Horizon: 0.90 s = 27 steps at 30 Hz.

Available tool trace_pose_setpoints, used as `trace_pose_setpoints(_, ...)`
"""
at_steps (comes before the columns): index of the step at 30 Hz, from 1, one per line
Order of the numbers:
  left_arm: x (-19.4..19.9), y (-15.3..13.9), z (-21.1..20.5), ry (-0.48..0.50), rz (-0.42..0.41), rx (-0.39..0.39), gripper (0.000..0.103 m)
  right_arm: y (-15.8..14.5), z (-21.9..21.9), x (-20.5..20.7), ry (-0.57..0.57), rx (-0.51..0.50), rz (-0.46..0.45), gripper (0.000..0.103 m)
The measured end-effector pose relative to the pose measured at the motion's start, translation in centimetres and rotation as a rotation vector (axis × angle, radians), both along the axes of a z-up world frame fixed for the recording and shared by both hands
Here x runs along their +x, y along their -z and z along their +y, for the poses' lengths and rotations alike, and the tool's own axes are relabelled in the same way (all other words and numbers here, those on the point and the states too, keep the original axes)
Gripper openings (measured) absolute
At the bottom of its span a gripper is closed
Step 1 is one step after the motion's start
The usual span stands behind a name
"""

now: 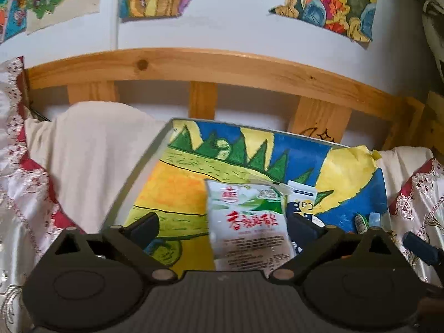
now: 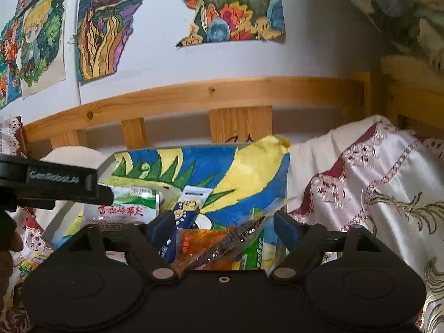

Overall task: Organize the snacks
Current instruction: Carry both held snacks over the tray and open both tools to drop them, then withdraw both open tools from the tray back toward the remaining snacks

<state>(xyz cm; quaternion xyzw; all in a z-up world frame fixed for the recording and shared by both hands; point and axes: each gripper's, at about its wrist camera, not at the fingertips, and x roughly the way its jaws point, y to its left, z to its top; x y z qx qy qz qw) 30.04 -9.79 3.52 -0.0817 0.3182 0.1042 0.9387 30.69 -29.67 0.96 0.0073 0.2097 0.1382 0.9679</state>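
Note:
A white snack packet with red Chinese writing [image 1: 247,222] lies on a board covered by a colourful painting [image 1: 177,183]. A dark blue packet [image 1: 301,208] lies beside it on the right. My left gripper [image 1: 222,227] is open; the white packet lies between its fingers, untouched. In the right wrist view my right gripper [image 2: 222,227] is open over an orange packet [image 2: 199,244], a dark glittery packet [image 2: 236,238] and a green packet [image 2: 252,252]. The white packet [image 2: 122,211] and blue packet [image 2: 183,211] also show there. The left gripper's body [image 2: 55,183] is at the left.
The painted board [image 2: 249,172] rests on a bed with cream pillows [image 1: 91,149] and a red and white satin cover [image 2: 374,188]. A wooden headboard [image 1: 194,66] runs behind. Drawings hang on the white wall [image 1: 236,22].

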Motion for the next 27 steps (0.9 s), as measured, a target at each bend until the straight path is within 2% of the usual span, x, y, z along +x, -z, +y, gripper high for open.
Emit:
trace_pose_setpoints(4, -1.5, -0.7, 1.0, -0.019, -0.013, -0.007, 0.102, -0.8, 0.3, -1.2, 0.008, 0.002, -0.060, 0.097)
trace_pose_setpoints(9, -4.2, -1.5, 2.5, -0.064, -0.042, -0.034, 0.102, -2.1, 0.8, -3.3, -0.006, 0.015, -0.110, 0.102)
trace_pose_setpoints(17, -10.0, -2.1, 4.4, -0.088, -0.107, -0.017, 0.102, -3.3, 1.5, -8.4, -0.045, -0.010, -0.166, 0.102)
trace_pose_setpoints(27, -16.2, -2.0, 7.1, -0.097, -0.106, -0.011, 0.102, -4.7, 3.8, -13.8, -0.126, -0.018, -0.190, 0.102)
